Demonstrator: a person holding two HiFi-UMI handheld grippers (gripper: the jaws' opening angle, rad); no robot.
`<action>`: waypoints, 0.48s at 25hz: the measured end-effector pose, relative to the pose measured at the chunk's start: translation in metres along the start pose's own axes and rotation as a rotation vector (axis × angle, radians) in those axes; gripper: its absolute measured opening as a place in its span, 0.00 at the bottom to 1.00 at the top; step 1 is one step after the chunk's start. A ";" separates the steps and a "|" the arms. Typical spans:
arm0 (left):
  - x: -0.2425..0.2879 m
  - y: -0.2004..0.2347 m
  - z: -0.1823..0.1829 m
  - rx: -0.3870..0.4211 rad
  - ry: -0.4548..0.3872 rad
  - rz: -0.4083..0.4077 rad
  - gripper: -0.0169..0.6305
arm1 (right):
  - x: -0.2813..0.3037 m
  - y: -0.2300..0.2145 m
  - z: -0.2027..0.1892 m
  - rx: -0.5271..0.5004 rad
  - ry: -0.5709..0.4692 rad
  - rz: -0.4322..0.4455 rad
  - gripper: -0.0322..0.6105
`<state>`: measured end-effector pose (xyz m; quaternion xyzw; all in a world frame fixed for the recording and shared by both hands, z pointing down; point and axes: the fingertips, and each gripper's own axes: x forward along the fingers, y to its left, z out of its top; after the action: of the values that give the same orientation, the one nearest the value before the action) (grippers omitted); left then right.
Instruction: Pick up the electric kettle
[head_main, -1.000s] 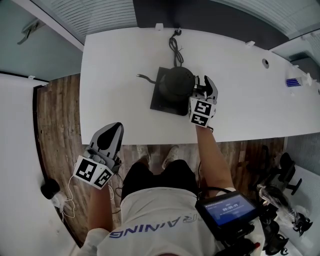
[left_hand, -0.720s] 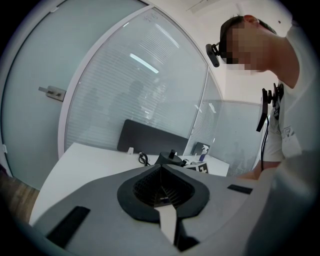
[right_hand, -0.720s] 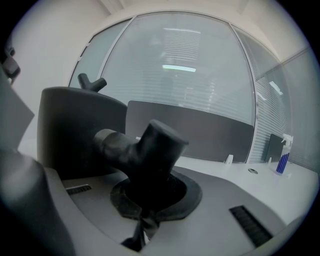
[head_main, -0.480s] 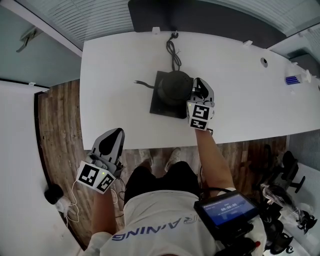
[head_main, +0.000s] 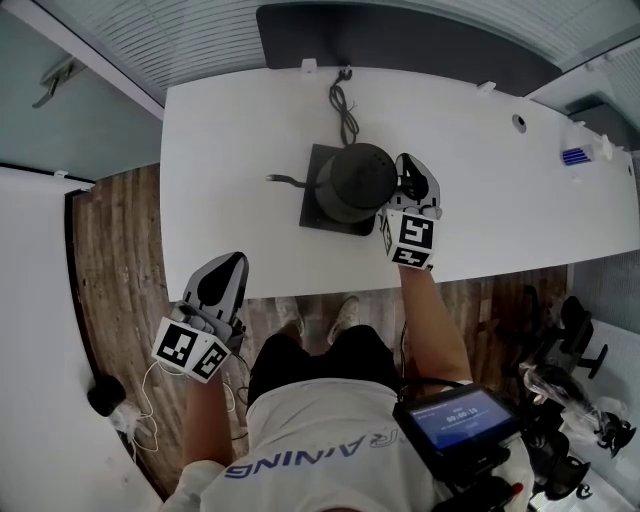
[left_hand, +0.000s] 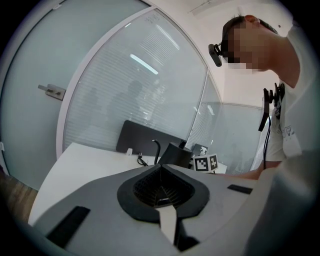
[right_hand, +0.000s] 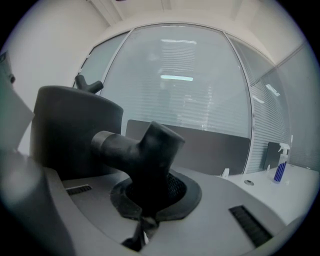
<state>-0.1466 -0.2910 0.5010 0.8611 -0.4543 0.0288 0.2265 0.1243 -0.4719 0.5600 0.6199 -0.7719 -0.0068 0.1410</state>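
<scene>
The black electric kettle (head_main: 358, 180) with a thin curved spout hangs just above its square black base (head_main: 316, 208) on the white table (head_main: 230, 150). My right gripper (head_main: 412, 182) is at the kettle's right side, shut on its handle. In the right gripper view the dark handle (right_hand: 145, 147) sits clamped between the jaws of the right gripper (right_hand: 150, 197), with the kettle body (right_hand: 70, 127) at the left. My left gripper (head_main: 226, 268) is held over the wooden floor, off the table's near edge, shut and empty. The left gripper (left_hand: 161, 192) faces the distant kettle (left_hand: 175, 154).
A black power cord (head_main: 345, 100) runs from the base to the table's far edge. A dark panel (head_main: 400, 40) stands behind the table. A small blue thing (head_main: 575, 156) and a round cable hole (head_main: 518, 122) are at the far right. A screen device (head_main: 455, 420) hangs at the person's waist.
The right jaws closed on the kettle's handle, then the right gripper rose with the kettle, which has come up off its base. The left gripper has stayed put.
</scene>
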 end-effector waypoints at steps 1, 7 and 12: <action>-0.001 0.000 0.002 -0.002 -0.007 -0.006 0.05 | -0.005 0.001 0.007 -0.010 0.002 0.009 0.06; -0.011 -0.002 0.020 0.000 -0.040 -0.051 0.05 | -0.048 0.011 0.040 -0.040 0.042 0.054 0.06; -0.021 -0.003 0.033 0.002 -0.054 -0.100 0.05 | -0.090 0.022 0.045 -0.026 0.098 0.074 0.06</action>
<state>-0.1616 -0.2870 0.4650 0.8833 -0.4168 -0.0053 0.2147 0.1101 -0.3873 0.5022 0.5886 -0.7864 0.0189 0.1866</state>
